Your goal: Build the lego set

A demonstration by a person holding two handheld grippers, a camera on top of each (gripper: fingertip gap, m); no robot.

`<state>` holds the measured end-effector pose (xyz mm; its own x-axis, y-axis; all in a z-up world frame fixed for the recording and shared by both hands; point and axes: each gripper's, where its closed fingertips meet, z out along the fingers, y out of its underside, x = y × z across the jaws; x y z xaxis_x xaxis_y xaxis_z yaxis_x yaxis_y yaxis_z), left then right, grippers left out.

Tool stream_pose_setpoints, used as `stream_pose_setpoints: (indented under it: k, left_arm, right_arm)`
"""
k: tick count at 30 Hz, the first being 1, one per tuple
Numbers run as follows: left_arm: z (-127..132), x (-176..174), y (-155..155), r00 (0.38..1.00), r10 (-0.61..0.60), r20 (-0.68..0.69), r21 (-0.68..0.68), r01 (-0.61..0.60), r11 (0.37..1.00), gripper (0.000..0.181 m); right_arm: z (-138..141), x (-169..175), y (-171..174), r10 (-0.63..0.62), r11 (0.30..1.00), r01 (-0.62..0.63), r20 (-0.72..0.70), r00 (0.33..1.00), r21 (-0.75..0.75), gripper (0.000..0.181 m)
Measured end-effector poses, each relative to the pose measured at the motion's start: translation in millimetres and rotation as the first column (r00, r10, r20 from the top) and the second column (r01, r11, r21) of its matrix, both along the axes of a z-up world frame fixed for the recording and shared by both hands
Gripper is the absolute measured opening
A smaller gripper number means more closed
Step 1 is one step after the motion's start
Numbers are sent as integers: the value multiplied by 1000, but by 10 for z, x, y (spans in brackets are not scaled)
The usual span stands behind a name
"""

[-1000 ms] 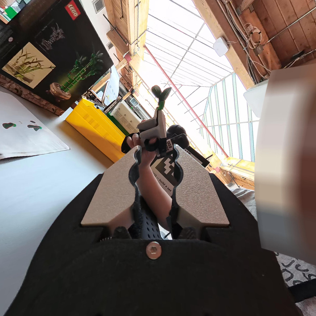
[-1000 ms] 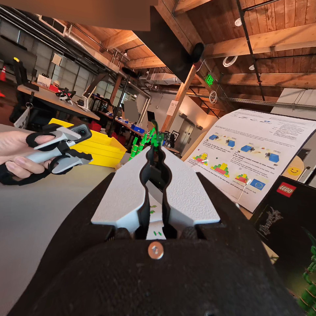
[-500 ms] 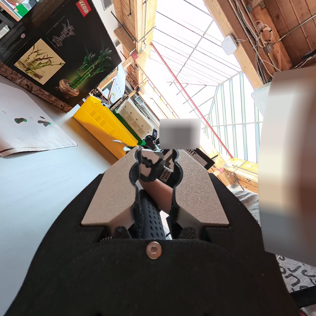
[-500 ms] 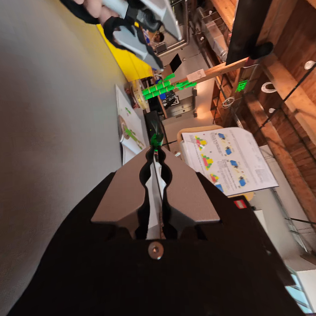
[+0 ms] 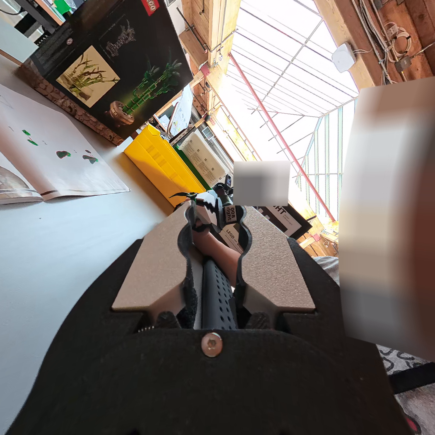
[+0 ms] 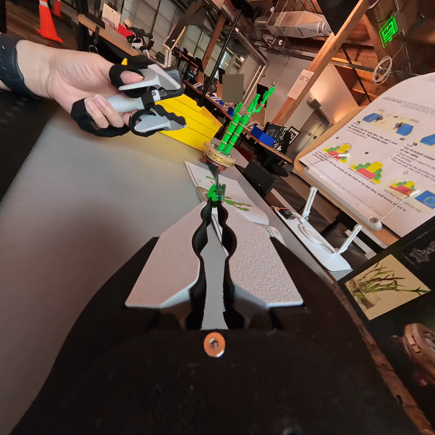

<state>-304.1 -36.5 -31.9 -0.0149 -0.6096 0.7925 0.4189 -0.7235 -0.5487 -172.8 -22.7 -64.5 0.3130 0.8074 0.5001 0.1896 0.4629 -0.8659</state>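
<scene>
Lego leaf piece (image 6: 216, 191) clamped at tips of right tongs (image 6: 213, 207) above tabletop (image 6: 98, 188), bamboo model (image 6: 237, 131) standing near far edge, left tongs (image 5: 215, 217) apart, holding nothing.

Bamboo model (image 6: 231, 131) stands between bin (image 6: 188, 120) and booklet (image 6: 226, 195).

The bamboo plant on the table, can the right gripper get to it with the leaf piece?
Probably yes. The right gripper, shut on the leaf piece, points toward the bamboo plant, with nothing between them.

Right gripper (image 6: 213, 204) fingers pinched nearly together; left gripper (image 5: 215, 213) fingers spread apart.
</scene>
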Motion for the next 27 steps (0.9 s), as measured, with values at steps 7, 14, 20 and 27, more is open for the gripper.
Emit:
stream_pose_setpoints:
  k: [7, 14, 20, 27]
  left_arm:
    - [-81, 64, 13, 999, -17, -29, -19, 17, 1000, 33]
    - [-194, 193, -26, 992, -48, -113, -11, 47, 999, 33]
    - [-201, 203, -24, 993, -57, -108, -20, 56, 998, 33]
    - [-247, 301, -75, 984, -102, -146, -19, 100, 995, 34]
  right_arm:
    - [-141, 119, 175, -10, 1000, 11, 52, 999, -15, 3]
    - [-341, 161, 348, -10, 998, 0, 179, 984, 57, 2]
    - [-463, 143, 355, 22, 994, -48, 262, 965, 95, 3]
    - [-530, 135, 367, 50, 992, -82, 304, 951, 95, 3]
